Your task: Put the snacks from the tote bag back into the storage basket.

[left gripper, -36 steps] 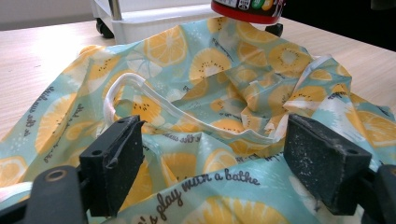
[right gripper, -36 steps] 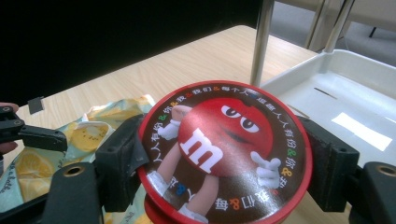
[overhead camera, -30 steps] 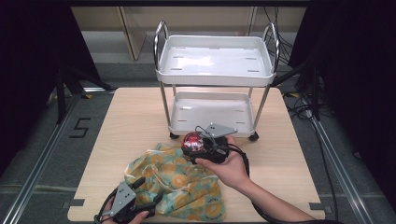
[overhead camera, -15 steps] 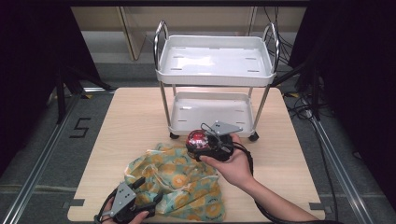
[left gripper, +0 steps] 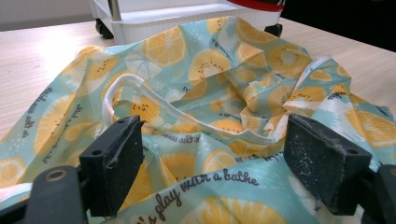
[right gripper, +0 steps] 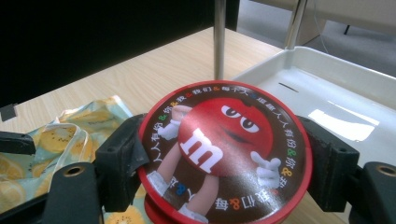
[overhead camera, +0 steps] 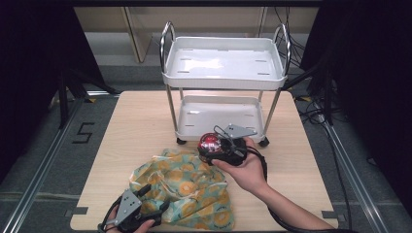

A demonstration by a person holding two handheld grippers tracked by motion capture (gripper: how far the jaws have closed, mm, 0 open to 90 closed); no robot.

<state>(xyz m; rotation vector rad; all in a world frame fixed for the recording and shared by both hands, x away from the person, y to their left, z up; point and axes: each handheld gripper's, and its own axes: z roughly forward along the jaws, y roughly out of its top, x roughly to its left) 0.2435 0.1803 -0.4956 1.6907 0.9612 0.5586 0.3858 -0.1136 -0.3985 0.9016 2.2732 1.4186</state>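
My right gripper (overhead camera: 214,145) is shut on a round red tin (overhead camera: 210,143) with a cartoon candy figure on its lid (right gripper: 219,149). Both pads press on the tin's rim. It hangs just above the table, in front of the white cart's lower tray (overhead camera: 218,116). A crumpled teal cloth bag (overhead camera: 189,189) printed with orange slices lies on the table's near side. My left gripper (overhead camera: 154,199) rests at the bag's near left edge. In the left gripper view its jaws stand wide open (left gripper: 219,149), with the bag (left gripper: 210,70) and its white handle (left gripper: 140,88) lying between and beyond them.
A white two-tier cart (overhead camera: 223,80) with chrome posts stands on the wooden table (overhead camera: 141,121) at the far middle; its top tray holds nothing. Its lower tray (right gripper: 327,88) lies just beyond the tin. Dark floor and cables surround the table.
The right hand has edged the tin slightly right and toward the cart. The left gripper and the bag have stayed put.
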